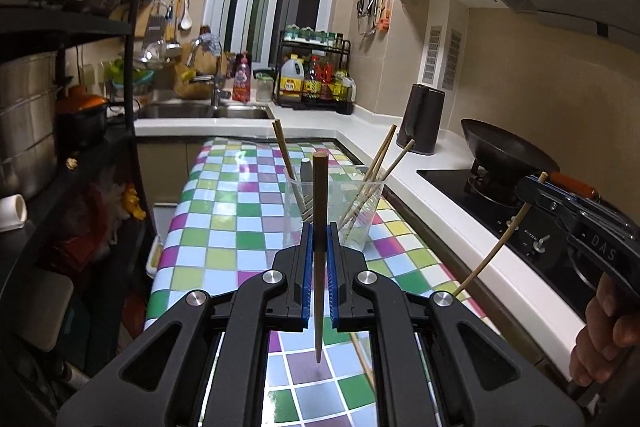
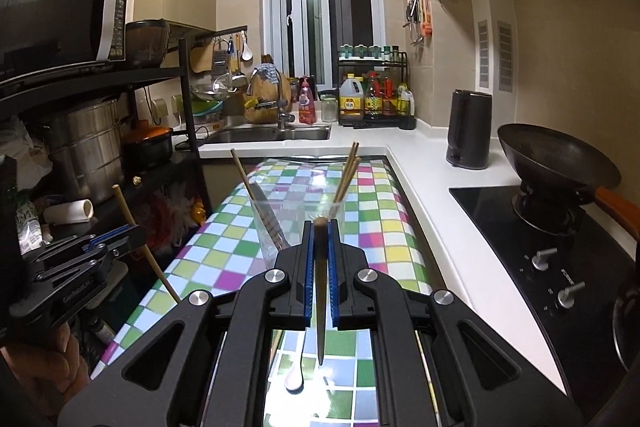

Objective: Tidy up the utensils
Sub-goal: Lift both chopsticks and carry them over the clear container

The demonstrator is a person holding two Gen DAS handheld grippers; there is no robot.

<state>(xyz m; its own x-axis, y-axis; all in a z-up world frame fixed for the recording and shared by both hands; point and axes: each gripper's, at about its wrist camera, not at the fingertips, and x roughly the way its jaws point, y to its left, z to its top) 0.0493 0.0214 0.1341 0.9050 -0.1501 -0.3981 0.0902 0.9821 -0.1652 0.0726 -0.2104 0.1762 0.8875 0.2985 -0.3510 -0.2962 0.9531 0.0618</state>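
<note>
Left gripper (image 1: 319, 247) jaws clamped on a chopstick (image 1: 319, 211), right gripper (image 2: 320, 251) jaws likewise on another chopstick (image 2: 320, 267). Both above checkered worktop (image 1: 224, 211), near clear cups (image 1: 352, 211).

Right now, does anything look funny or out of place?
Nothing is spilled or broken. A white spoon lies loose on the checkered table, not in a clear cup. Each claw, left and right, is shut on one chopstick.
</note>
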